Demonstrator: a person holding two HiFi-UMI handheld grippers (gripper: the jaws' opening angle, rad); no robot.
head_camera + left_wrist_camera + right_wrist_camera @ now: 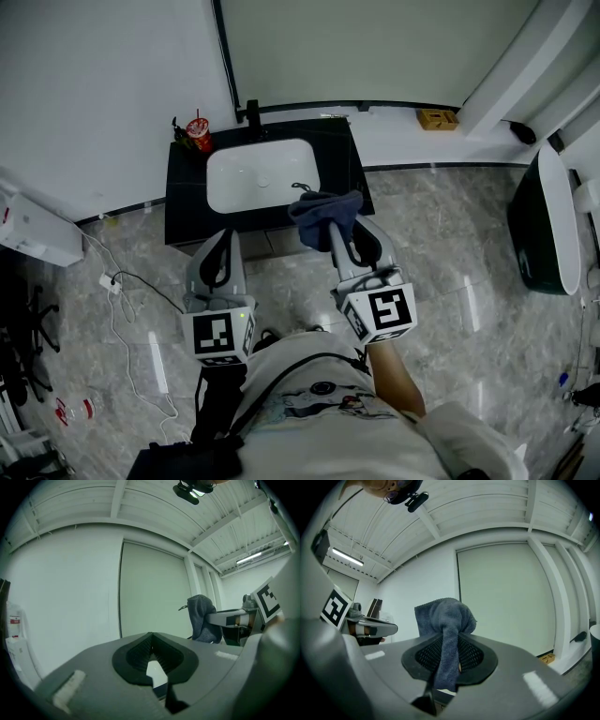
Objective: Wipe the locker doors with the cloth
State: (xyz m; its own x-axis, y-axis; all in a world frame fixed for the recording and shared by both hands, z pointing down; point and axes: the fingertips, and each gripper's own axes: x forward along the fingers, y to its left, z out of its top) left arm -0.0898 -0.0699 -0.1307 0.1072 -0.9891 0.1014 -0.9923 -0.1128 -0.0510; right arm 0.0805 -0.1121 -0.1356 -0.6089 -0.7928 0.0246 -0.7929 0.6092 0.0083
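Right gripper (pixel 449 641) is clenched on the dark blue cloth (pixel 444 616): one strip runs back between the pads and the rest bunches up over the jaw tips. Left gripper (pixel 151 637) is closed up, tips pressed together, nothing between them. I've got a pale panel (pixel 506 597) straight ahead of both. Below the jaws sits a white basin (pixel 262 176) in a black counter (pixel 187 197).

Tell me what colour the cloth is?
The cloth is dark blue-grey; right gripper view shows it best.
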